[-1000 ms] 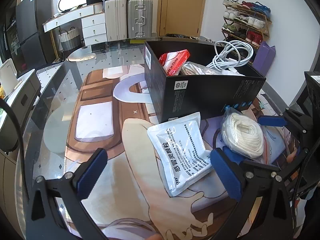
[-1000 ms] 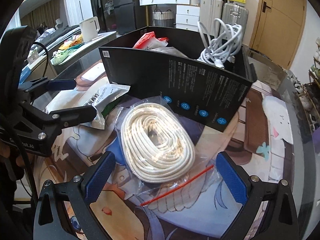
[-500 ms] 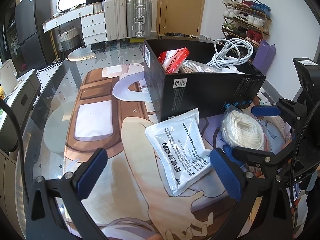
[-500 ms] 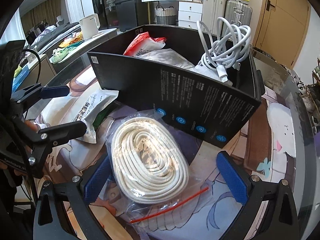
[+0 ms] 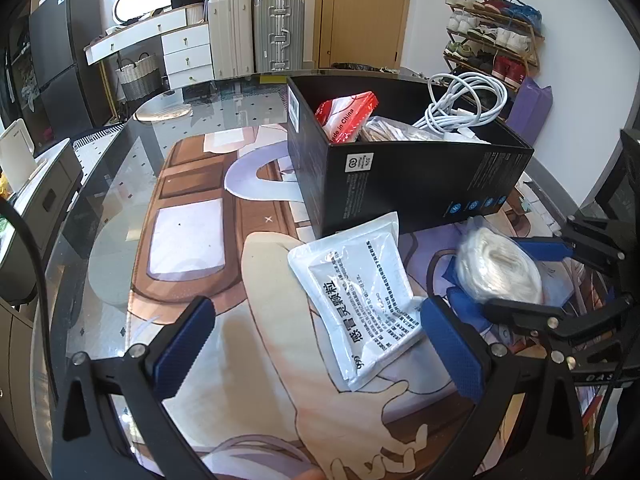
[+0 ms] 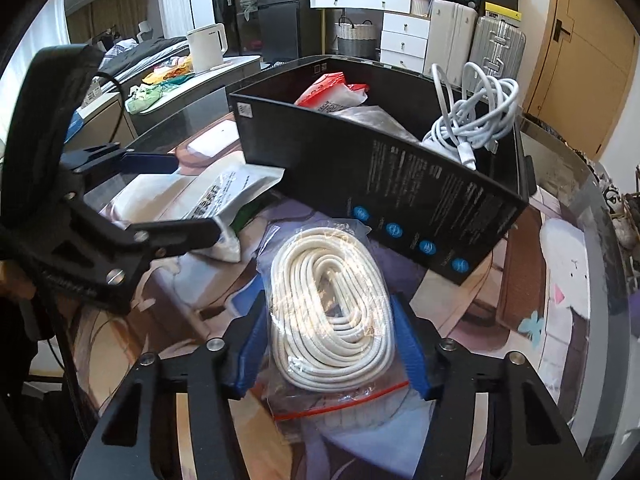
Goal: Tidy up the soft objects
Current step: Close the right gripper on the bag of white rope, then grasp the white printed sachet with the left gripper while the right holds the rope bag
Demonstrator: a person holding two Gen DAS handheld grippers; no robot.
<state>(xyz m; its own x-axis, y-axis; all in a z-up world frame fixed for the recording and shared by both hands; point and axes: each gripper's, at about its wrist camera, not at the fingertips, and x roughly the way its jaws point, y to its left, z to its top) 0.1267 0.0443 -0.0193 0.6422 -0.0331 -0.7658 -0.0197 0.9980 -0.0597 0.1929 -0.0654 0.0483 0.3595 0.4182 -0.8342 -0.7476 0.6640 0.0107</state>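
A coil of white rope in a clear zip bag [image 6: 332, 312] lies on the table in front of a black box [image 6: 400, 184]. My right gripper [image 6: 334, 344] is shut on the rope bag, one blue pad on each side; the bag also shows in the left wrist view [image 5: 500, 268]. A white printed pouch [image 5: 360, 296] lies flat by the box corner. My left gripper [image 5: 320, 348] is open and empty, hovering low with the pouch near its right finger. The box holds a red-and-white packet [image 5: 344, 114], a clear packet and a white cable bundle [image 5: 464, 108].
The glass table [image 5: 120, 208] carries a printed mat. Behind it stand white drawers and suitcases [image 5: 256, 36], and a shoe rack [image 5: 492, 40] at the right. A side counter with a white kettle [image 6: 206, 46] is to the left in the right wrist view.
My right gripper has moved forward over the rope bag and closed its jaws onto it. The left gripper has barely moved and stays open.
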